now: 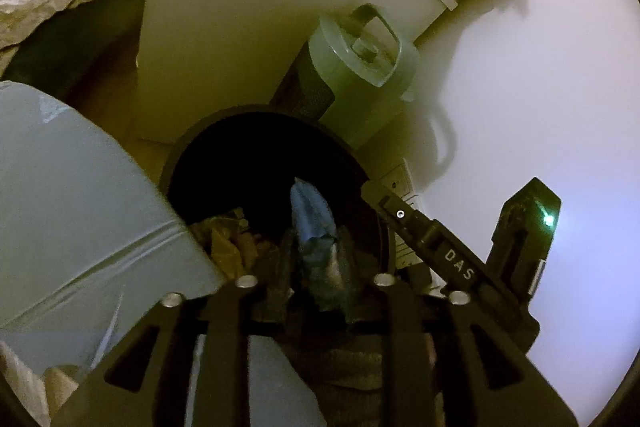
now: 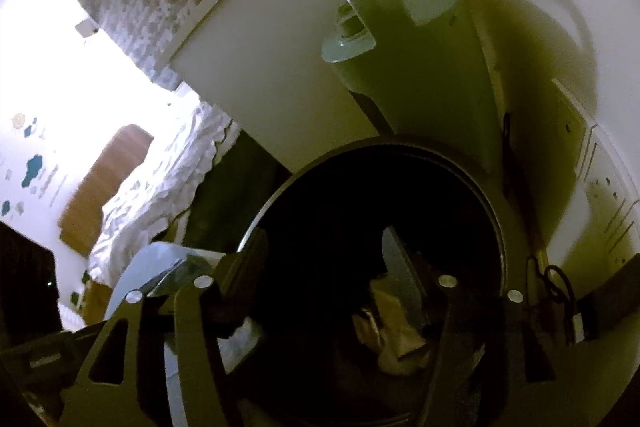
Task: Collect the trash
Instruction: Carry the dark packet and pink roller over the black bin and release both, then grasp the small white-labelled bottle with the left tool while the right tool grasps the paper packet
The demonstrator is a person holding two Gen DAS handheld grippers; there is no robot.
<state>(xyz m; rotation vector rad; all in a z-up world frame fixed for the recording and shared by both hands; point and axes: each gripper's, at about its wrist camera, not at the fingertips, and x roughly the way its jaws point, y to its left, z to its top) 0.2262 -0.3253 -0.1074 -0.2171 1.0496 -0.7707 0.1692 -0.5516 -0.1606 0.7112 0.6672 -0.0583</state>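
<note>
A round black trash bin stands on the floor; it also shows in the right wrist view. My left gripper is over its mouth and shut on a crumpled blue and dark piece of trash. Crumpled brown paper lies inside the bin. The other gripper shows at the right of the left wrist view. My right gripper is open over the bin mouth, with a grey flat piece and tan crumpled paper between its fingers, down in the bin.
A pale green appliance with a loop handle leans beside the bin against a white board. A light blue sheet lies at the left. A bed with white crumpled bedding is further back. A white wall is at the right.
</note>
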